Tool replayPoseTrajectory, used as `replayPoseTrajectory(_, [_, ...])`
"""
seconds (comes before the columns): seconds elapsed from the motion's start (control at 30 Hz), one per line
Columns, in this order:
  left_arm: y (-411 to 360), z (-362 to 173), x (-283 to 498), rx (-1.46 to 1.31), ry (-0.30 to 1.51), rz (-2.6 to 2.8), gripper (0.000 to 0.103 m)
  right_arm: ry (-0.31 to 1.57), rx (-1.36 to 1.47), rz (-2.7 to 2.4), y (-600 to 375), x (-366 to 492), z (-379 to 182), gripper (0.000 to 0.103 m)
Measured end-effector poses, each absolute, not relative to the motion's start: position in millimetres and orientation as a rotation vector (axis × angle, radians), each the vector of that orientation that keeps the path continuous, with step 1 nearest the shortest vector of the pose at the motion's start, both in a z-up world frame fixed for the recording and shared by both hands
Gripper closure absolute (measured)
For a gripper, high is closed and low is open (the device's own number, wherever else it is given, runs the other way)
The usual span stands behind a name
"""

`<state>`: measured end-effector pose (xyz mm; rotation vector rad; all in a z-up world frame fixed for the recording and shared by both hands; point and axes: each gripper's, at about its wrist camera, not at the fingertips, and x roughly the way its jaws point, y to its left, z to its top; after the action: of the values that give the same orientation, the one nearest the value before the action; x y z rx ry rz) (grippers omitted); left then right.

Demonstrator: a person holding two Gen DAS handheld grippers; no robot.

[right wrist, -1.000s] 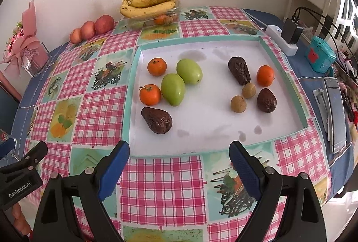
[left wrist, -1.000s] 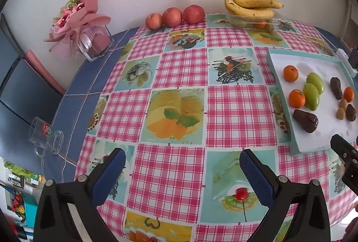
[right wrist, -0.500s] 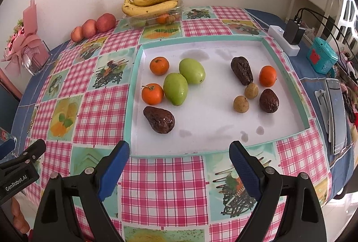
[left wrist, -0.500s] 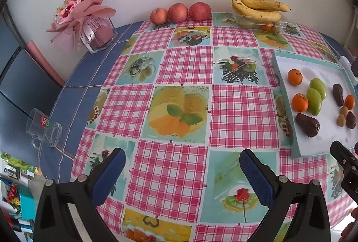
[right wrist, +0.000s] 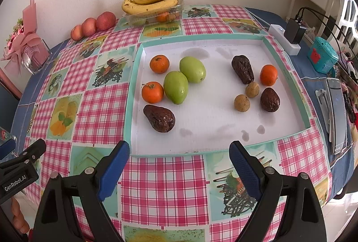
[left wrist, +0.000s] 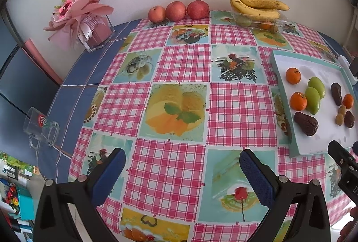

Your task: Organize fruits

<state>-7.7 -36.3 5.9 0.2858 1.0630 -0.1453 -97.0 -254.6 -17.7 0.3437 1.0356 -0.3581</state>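
A white tray with a teal rim (right wrist: 132,90) (left wrist: 284,94) holds three oranges (right wrist: 152,92), two green mangoes (right wrist: 175,86), three dark brown avocados (right wrist: 159,118) and two small brown fruits (right wrist: 241,103). My right gripper (right wrist: 179,159) is open and empty, just short of the tray's near edge. My left gripper (left wrist: 182,166) is open and empty over the checked tablecloth, left of the tray. Three red apples (left wrist: 176,11) and a banana bunch (left wrist: 255,5) on a clear fruit box sit by the wall.
A pink bouquet in a clear vase (left wrist: 87,16) stands at the back left. A glass mug (left wrist: 40,128) lies on the table's left edge. A power strip with charger (right wrist: 288,36), a teal box (right wrist: 322,56) and a phone (right wrist: 337,112) lie right of the tray.
Both grippers have pulled back and risen slightly, so the table looks a little farther away. The left view has swung a bit leftward. Both stay open; no fruit has moved.
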Motion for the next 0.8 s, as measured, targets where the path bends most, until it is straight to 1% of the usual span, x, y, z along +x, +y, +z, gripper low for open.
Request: replayPoseTrajectory(0.8, [-36.3, 4.3, -7.2, 0.278, 1.073, -0.150, 0.000, 1.043, 0.335, -0.353, -252.7, -97.2, -20.9, 0.012])
